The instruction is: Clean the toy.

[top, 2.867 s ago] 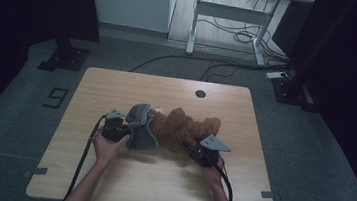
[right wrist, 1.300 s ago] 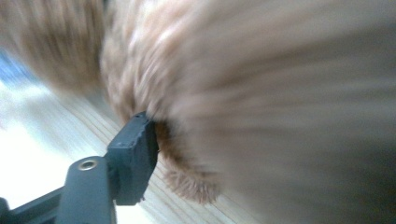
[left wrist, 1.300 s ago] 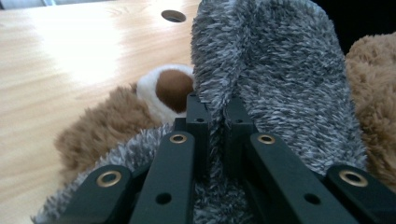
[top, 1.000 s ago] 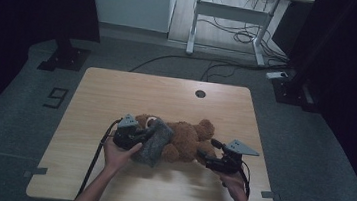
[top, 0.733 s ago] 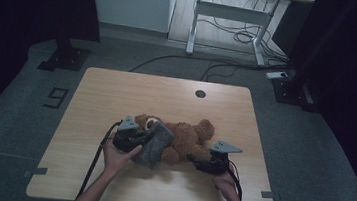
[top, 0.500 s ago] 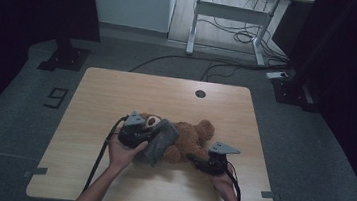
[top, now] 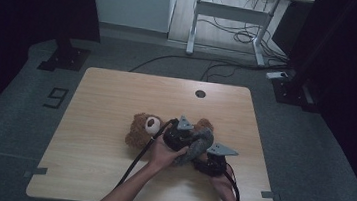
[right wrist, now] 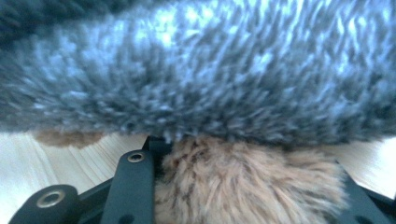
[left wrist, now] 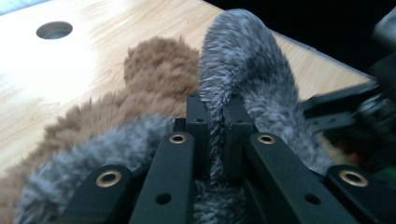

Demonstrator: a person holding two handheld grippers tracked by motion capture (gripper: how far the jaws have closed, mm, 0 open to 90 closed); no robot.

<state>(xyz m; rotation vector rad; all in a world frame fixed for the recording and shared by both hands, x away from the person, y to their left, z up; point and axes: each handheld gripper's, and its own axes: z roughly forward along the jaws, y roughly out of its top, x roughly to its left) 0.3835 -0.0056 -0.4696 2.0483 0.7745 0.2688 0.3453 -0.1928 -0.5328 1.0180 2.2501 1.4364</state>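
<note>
Bear (top: pixel 142 129) lies mid-table (top: pixel 106 98), grey fur garment (top: pixel 198 145) over its body. My left gripper (left wrist: pixel 215 126) is clamped tight on a fold of that garment. My right gripper's (right wrist: pixel 247 186) jaws have just been closing, brown bear limb between them.

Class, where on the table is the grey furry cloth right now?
In the high view the grey furry cloth lies over the teddy bear, right of the table's middle, pinched in the left tool.
</note>
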